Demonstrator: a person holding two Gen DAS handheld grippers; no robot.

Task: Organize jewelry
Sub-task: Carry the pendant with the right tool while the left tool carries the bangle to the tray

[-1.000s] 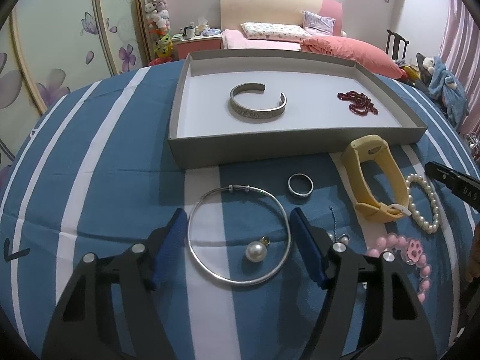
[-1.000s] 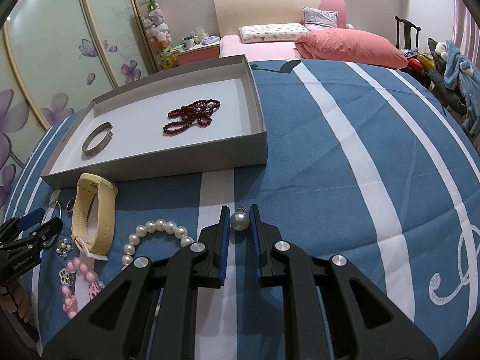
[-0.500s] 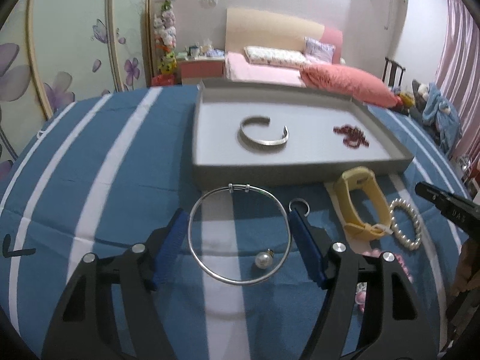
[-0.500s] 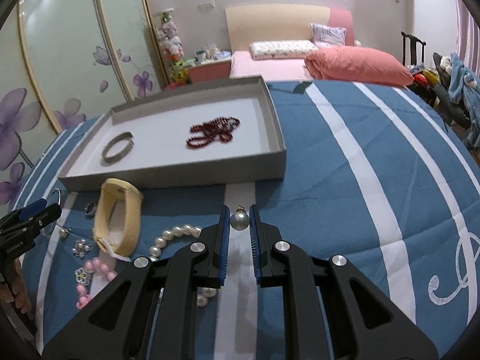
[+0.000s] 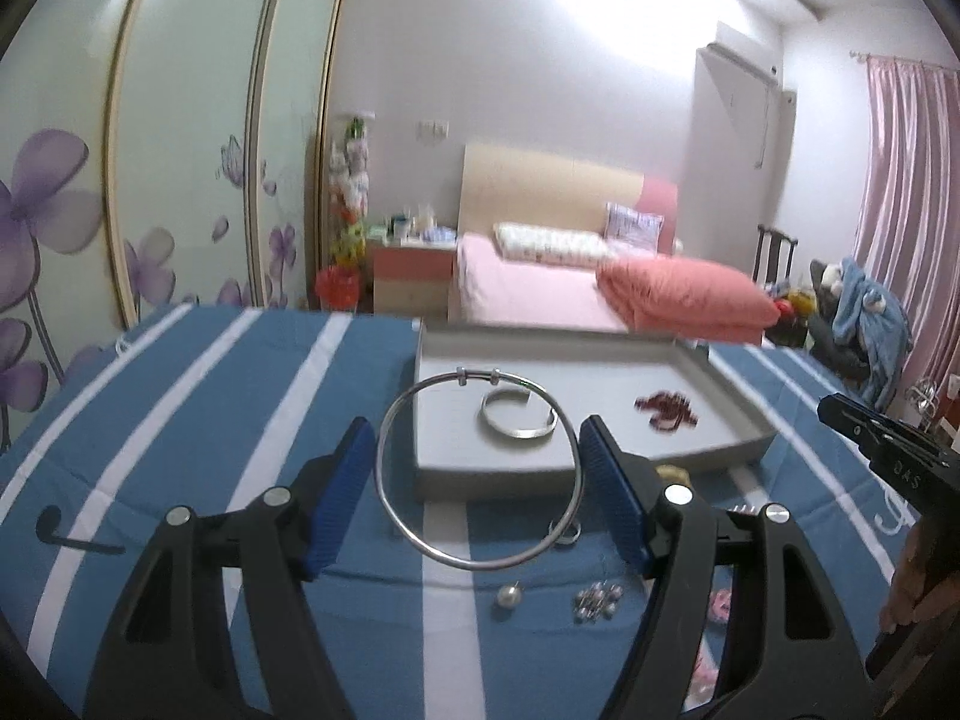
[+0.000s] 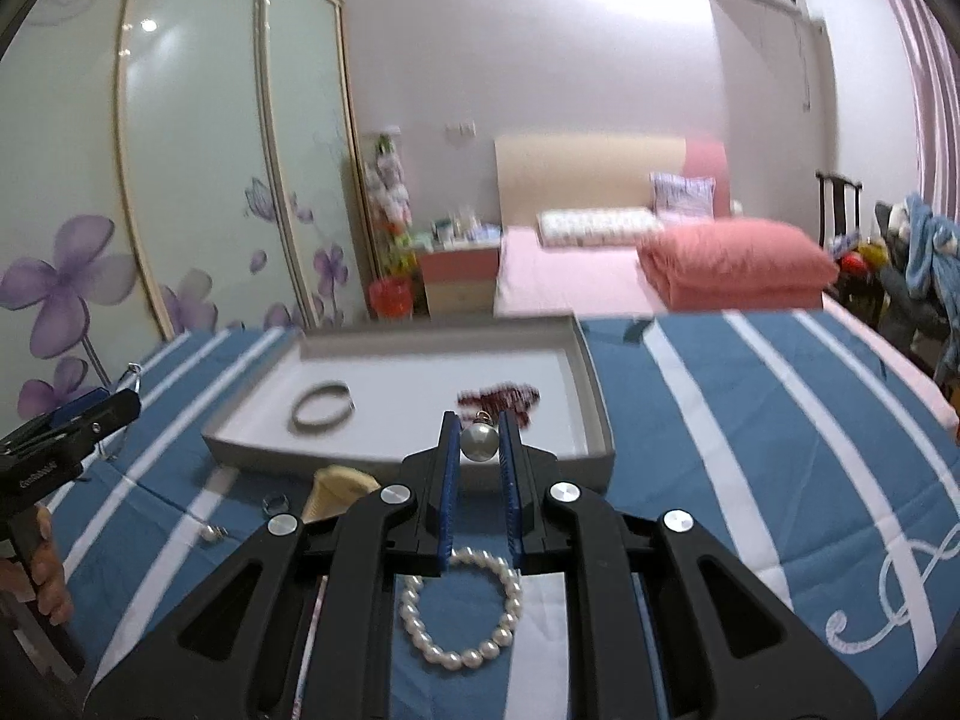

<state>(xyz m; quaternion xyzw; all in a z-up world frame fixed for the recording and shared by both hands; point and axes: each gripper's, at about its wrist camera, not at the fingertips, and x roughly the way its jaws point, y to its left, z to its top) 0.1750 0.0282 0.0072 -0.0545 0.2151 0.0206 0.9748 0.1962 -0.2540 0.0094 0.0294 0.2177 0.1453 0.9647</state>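
Only from the left wrist is the silver hoop [image 5: 480, 471] seen pinched between the widely spread left gripper [image 5: 477, 495] fingers before the tray [image 5: 741, 441], while the pearl pendant [image 6: 478, 442] clamped by the right gripper [image 6: 478, 450] appears in the right wrist view alone.

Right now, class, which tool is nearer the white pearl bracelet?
Right. The right tool hangs just over the pearl bracelet; the left tool is farther, off to one side.

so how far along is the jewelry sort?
Done: cuff and red beads lie in the tray. In hand: left gripper holds the silver hoop, right gripper a pearl pendant. Left on the cloth: pearl bracelet, yellow band, ring, loose pearl, charm.
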